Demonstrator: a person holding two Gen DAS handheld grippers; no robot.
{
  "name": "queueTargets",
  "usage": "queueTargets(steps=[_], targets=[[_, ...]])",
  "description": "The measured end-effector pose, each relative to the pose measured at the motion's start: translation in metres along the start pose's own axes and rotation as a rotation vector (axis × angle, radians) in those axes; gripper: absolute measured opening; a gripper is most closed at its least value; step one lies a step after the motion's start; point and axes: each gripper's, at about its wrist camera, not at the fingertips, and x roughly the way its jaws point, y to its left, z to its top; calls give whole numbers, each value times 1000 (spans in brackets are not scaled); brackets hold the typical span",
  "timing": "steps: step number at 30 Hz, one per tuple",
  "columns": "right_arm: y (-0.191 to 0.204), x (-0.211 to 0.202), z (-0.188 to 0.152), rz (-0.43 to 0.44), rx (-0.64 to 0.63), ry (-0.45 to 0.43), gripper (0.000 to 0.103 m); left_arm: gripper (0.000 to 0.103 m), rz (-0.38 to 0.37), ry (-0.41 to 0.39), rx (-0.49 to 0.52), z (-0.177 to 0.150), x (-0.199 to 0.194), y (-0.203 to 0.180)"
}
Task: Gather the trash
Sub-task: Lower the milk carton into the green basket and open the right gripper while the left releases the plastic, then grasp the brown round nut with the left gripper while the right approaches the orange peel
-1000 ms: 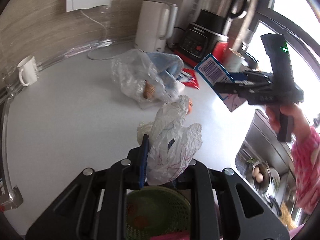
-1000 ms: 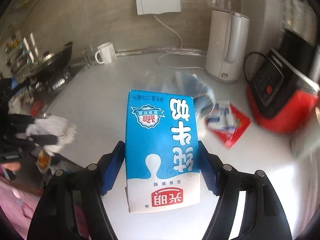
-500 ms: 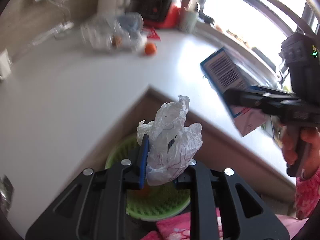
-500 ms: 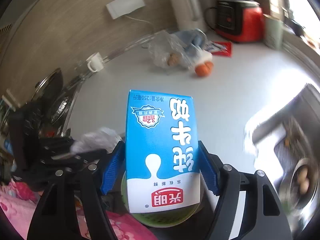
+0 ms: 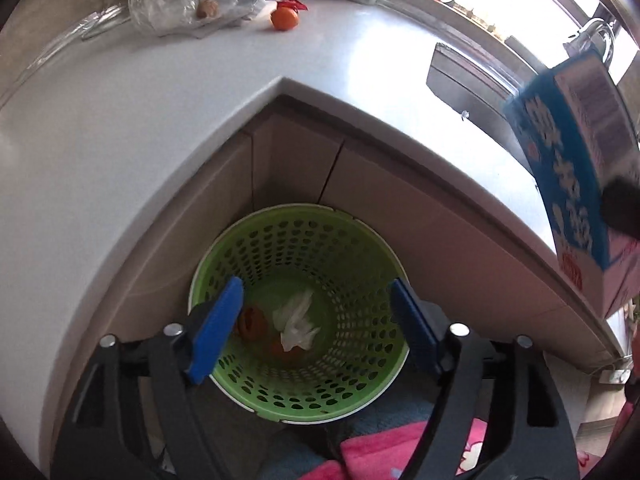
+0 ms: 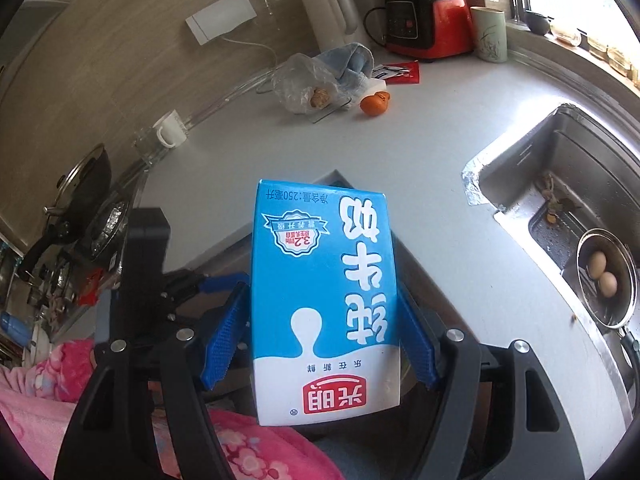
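1. Green perforated bin [image 5: 352, 264] stands on the floor in the counter's inner corner; crumpled white paper [image 5: 297, 322] lies inside among orange scraps.
2. Left gripper [image 5: 316, 328] hovers over the bin, jaws opening, nothing between them.
3. Right gripper [image 6: 320, 336] clamps the blue milk carton [image 6: 324, 300]; the carton hides the bin in that view.
4. On the white counter [image 6: 420, 152]: a plastic bag [image 6: 300, 84], an orange [image 6: 374, 104], a red appliance [image 6: 428, 28]; the sink [image 6: 580, 184] holds a pan with eggs [image 6: 602, 276].

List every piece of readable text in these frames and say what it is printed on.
All on the blue-and-white milk carton, printed upside down in the right wrist view:
"纯牛奶"
"光明"
"净含量:250毫升"
"3.2"
"乐在新鲜"
Badge banner text: too small.
Red blender base panel and red packet: unreadable.
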Motion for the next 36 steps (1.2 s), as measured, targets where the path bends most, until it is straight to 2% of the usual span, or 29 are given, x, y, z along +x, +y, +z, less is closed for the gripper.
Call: queueTargets(steps=[3,5,7,12,15,19,23,31,36], targets=[[2,4,-6,3,4,7,71,76,-14,-23,-37,3,-15,7],[4,11,-10,3,3,24,71,82,-9,-65,-74,7,-34,17],[7,24,-14,10,2,55,71,88,26,-103,-95,9,-51,28],[20,60,-25,10,-48,124,71,91,124,-187,-98,22,-86,41],[27,89,-34,-17,-85,199,72,92,138,-203,-103,26,-95,47],[28,107,-41,-39,-85,248,76,92,145,-217,-119,26,-101,53],[28,100,-34,-31,-75,223,83,92,151,-219,-132,30,-100,58],[14,81,3,-62,-99,139,83,92,148,-229,-161,48,-94,62],[-3,84,36,-75,-136,122,83,92,160,-236,-163,64,-89,60]])
